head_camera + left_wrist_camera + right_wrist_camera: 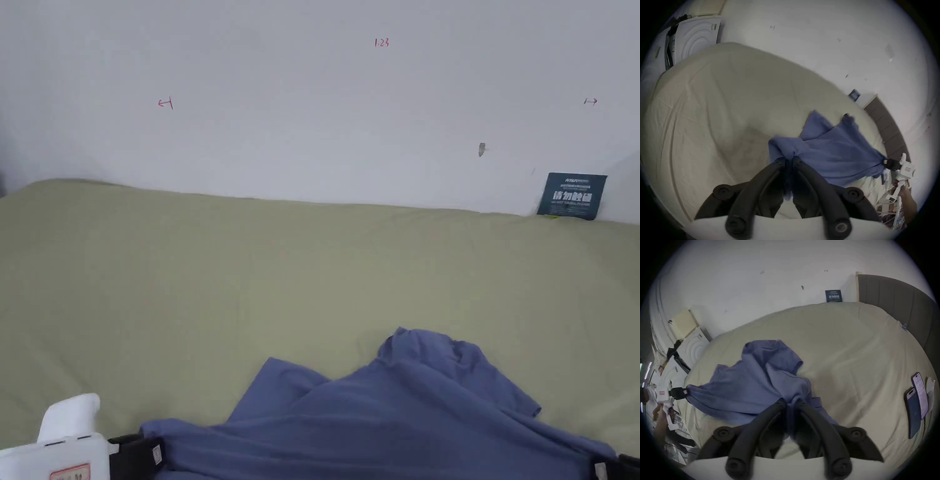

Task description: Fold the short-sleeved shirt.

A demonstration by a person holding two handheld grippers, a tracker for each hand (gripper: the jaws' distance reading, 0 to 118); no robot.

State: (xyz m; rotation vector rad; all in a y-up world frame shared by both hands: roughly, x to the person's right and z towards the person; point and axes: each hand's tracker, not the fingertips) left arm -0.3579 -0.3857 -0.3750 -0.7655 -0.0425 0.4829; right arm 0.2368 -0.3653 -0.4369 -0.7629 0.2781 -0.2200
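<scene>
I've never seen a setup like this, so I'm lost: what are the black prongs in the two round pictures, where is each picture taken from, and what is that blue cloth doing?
No robot here: a person holds a hand tool with two jaws in each hand. The flat picture comes from a camera on the person's head. The two round ones come from cameras riding on the tools, so the black prongs are each tool's own jaws seen from behind.

The surface is a bed with a pale green sheet, against a white wall. On it lies a blue short-sleeved shirt, still crumpled and unfolded.

The left gripper is closed on one part of the shirt, the right gripper on another, and the cloth stretches between them. Each round picture also shows the other tool farther off.

Two phones lie at the bed's edge in the right gripper view.
</scene>
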